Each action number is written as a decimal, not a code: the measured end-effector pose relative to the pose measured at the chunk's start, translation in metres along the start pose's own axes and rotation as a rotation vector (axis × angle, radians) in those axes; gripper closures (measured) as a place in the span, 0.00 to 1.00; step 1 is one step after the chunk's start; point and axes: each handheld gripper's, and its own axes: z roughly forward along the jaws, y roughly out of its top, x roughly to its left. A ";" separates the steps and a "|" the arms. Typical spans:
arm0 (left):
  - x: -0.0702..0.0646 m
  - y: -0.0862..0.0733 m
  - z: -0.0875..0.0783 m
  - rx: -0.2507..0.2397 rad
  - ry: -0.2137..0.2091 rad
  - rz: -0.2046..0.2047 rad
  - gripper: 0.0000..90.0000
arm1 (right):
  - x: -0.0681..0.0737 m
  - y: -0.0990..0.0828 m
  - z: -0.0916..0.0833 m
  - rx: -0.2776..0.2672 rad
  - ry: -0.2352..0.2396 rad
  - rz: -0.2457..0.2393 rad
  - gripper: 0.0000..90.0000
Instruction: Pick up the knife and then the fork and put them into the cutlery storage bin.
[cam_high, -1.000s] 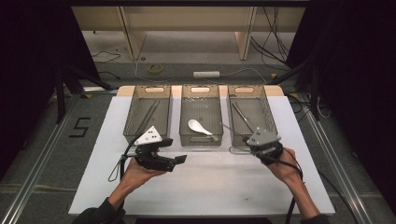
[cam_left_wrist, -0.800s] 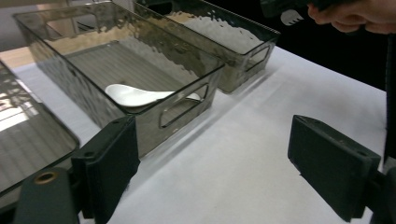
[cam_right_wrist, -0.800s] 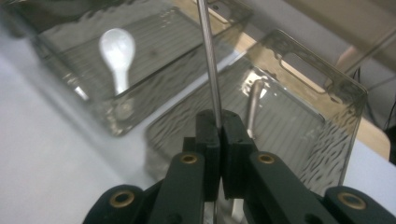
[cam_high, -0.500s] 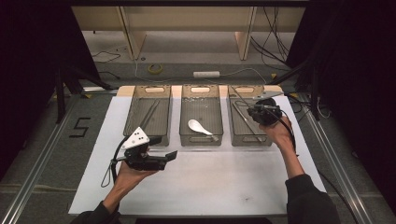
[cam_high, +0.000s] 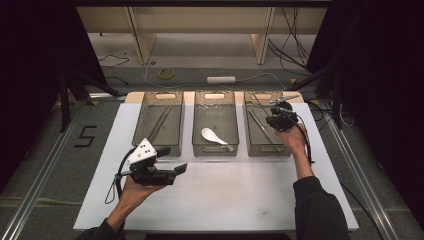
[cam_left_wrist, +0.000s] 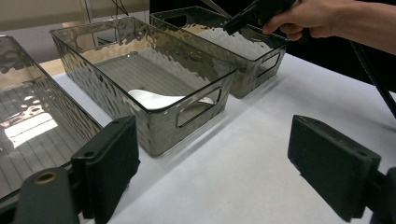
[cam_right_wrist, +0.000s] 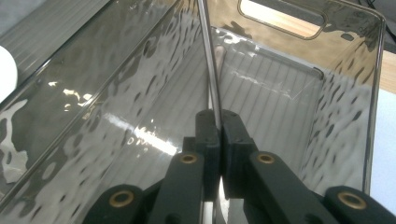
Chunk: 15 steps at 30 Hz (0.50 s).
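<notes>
1. The right gripper (cam_high: 278, 114) has its jaws pressed together on a thin metal rod (cam_right_wrist: 208, 60), gripped near its lower end; the rod runs straight up and away from the jaw tips.
2. Below and ahead of those jaws lies the right-hand bin (cam_right_wrist: 299, 107), a clear, rippled plastic one with a ribbed floor; the gripper hangs over its far half.
3. A second ago this gripper was at the near edge of that bin, low by the table; it has since travelled away from the person and now sits above the bin's far part, with the forearm stretched out behind it.
4. The left gripper (cam_high: 170, 173) has its jaws spread wide with nothing between them, only bare white table (cam_left_wrist: 243, 177).
5. Beyond the left jaws stands the middle bin (cam_left_wrist: 154, 79) with a white spoon (cam_left_wrist: 154, 99) on its floor; farther off to the right is the right hand (cam_left_wrist: 322, 16) with its gripper.
6. The left gripper has shifted only slightly since the earlier frame, a little toward the person's left, and its jaws are as wide as before.
7. The spoon lies where it did.
</notes>
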 end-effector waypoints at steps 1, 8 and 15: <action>0.000 0.000 0.000 0.001 0.001 0.000 0.18 | 0.000 0.000 0.001 0.008 0.004 0.008 0.97; 0.000 -0.001 -0.002 0.000 0.003 -0.004 0.18 | -0.002 -0.004 0.003 0.035 0.053 0.076 0.64; 0.002 -0.001 -0.004 -0.008 -0.001 -0.023 0.18 | 0.004 -0.009 -0.033 -0.074 0.105 0.069 0.42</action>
